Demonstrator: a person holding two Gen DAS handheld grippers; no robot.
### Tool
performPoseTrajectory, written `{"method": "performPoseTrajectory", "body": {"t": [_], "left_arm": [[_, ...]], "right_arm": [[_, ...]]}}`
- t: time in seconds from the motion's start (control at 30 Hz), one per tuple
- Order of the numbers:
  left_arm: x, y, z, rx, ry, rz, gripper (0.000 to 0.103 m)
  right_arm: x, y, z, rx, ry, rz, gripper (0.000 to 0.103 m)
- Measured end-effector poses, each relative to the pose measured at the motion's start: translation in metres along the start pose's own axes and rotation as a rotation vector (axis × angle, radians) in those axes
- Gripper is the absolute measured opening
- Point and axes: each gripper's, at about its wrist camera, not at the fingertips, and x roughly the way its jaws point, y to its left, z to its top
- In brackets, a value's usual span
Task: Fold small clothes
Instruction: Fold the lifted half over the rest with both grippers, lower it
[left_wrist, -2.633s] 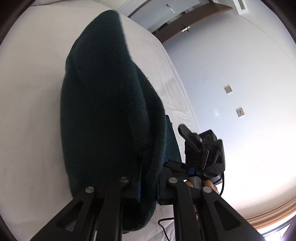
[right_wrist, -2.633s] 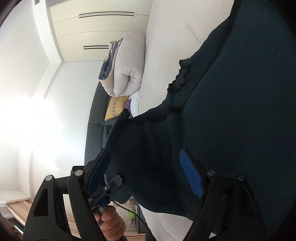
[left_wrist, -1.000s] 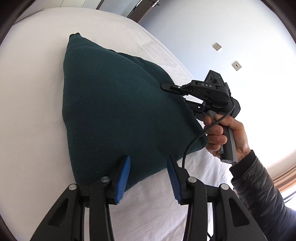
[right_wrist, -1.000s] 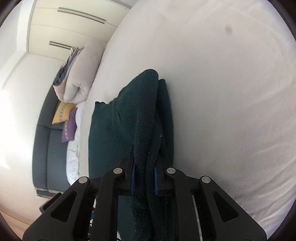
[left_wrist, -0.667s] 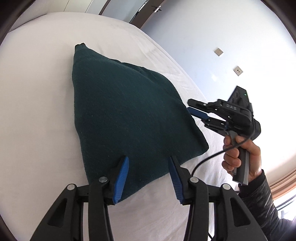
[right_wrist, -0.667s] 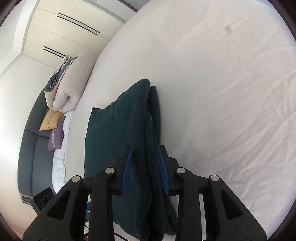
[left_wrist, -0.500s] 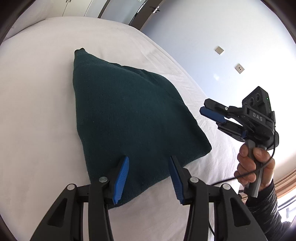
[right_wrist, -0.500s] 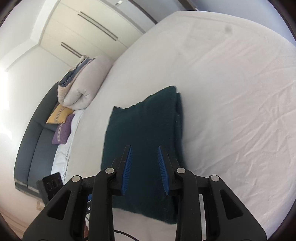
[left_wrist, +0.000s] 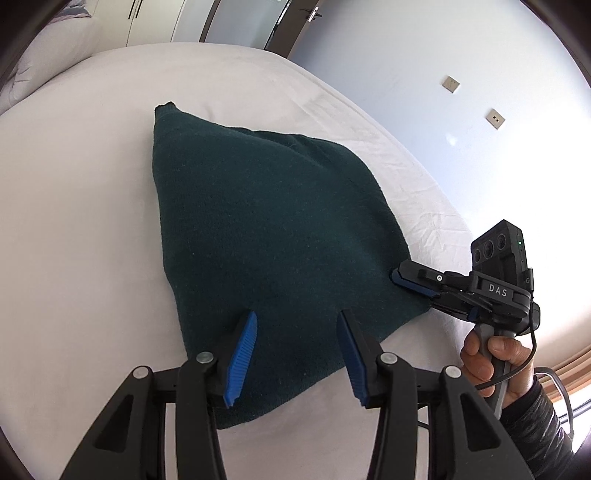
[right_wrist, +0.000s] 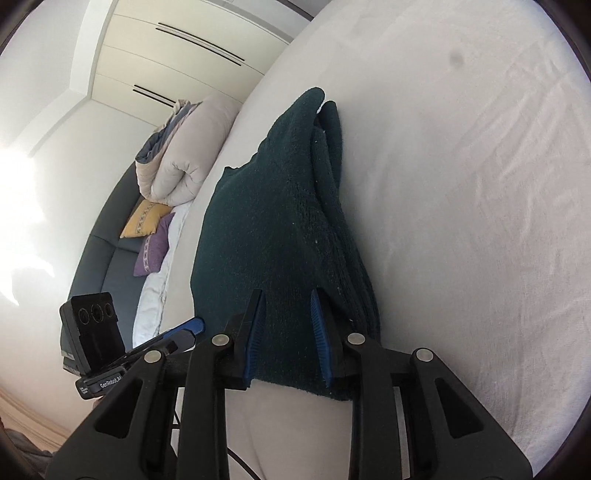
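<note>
Standing at the foot of the bed (left_wrist: 74, 221), I see the left gripper (left_wrist: 297, 314) hanging just above the near edge of the dark green sweater (left_wrist: 266, 221). Its fingers are moderately apart and hold nothing; the cloth lies flat beneath them.

The sweater rests near the middle of the white sheet, already folded into a compact packet of several layers. From the right wrist's view those layers are stacked along the right-hand edge, a little uneven at the far corner, where one fold peeps out from under the top one.

At the packet's near right corner is the right gripper (left_wrist: 406, 282), carried by a hand (left_wrist: 491, 354) in a dark sleeve. Its fingers stand at a narrow gap and have just been closing. The corner of the cloth lies between them, though I see no pinch in it yet.

To my eye the bulk of the folding is done. What may remain is one more fold or squaring up that loose edge.
</note>
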Motion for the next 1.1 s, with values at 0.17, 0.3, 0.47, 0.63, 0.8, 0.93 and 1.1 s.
{"method": "performPoseTrajectory", "body": {"t": [0.17,0.3,0.47,0.63,0.8,0.93,1.1], "left_arm": [[0.002,-0.006,0.005,0.027,0.000,0.043,0.049],[0.005,-0.009,0.016,0.053,-0.003,0.082,0.049],[0.006,-0.007,0.055,0.081,-0.076,0.155,0.050],[0.047,0.015,0.086,0.059,-0.038,0.238,0.056],[0.062,0.012,0.080,0.100,-0.068,0.284,0.059],[0.037,0.015,0.077,0.066,-0.119,0.245,0.059],[-0.005,0.040,0.072,-0.007,-0.254,0.288,0.097]], "right_arm": [[0.011,-0.013,0.010,0.028,-0.018,0.081,0.023],[0.018,-0.016,0.004,0.042,-0.029,0.126,0.023],[0.007,-0.019,-0.001,0.033,-0.039,0.154,0.023],[0.006,-0.026,0.001,0.029,-0.042,0.171,0.023],[0.003,-0.032,0.002,0.036,-0.044,0.193,0.023],[-0.004,-0.034,0.003,0.045,-0.046,0.208,0.025],[-0.039,-0.017,0.005,0.015,-0.142,0.151,0.075]]}}
